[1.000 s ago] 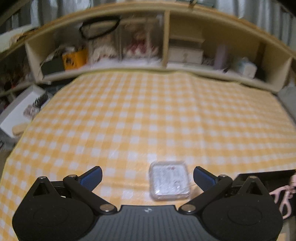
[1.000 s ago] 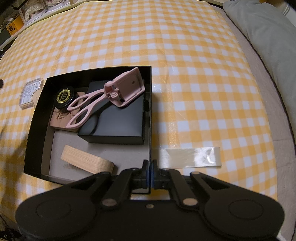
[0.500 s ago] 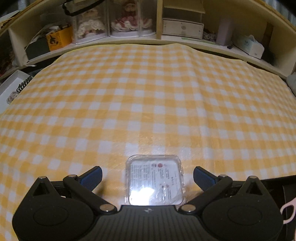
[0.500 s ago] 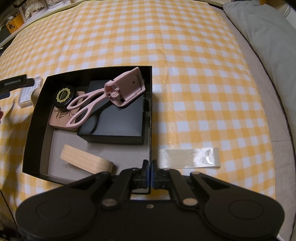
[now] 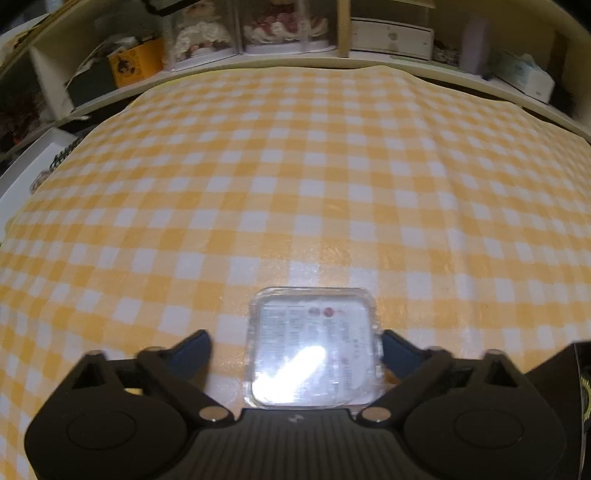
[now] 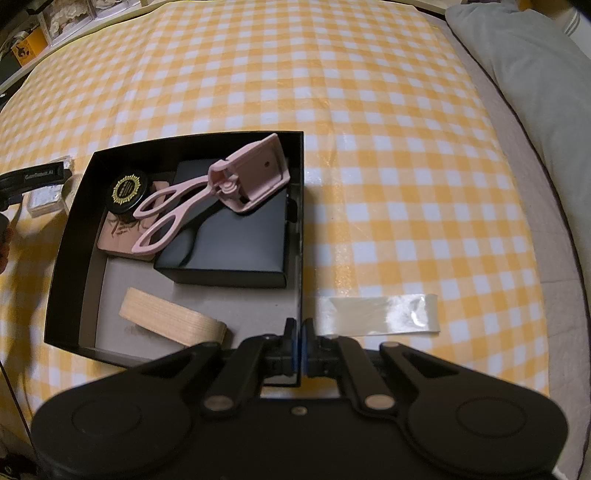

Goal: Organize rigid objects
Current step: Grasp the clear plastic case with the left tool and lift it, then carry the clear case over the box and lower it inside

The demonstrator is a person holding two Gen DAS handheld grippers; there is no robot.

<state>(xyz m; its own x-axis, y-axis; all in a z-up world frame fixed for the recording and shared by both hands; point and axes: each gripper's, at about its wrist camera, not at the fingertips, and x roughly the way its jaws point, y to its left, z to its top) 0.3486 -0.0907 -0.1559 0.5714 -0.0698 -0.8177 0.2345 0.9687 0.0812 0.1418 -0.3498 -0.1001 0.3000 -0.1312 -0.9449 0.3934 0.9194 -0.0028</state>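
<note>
our left gripper (image 5: 295, 343) is closing its jaws around a clear plastic case (image 5: 313, 347) – its right pad seems to touch the case's edge, the left pad is apart. the case is square and flat, with a white printed label inside and glare on its lid. it lies on a yellow-and-white checked cloth (image 5: 295, 177), just beside a black box (image 6: 70, 236). our right gripper (image 6: 299, 341) is clamped on the box's wall – inside lie a pink eyelash curler (image 6: 218, 188), a black case and a wooden piece. cluttered shelves (image 5: 343, 33) stand behind.
</note>
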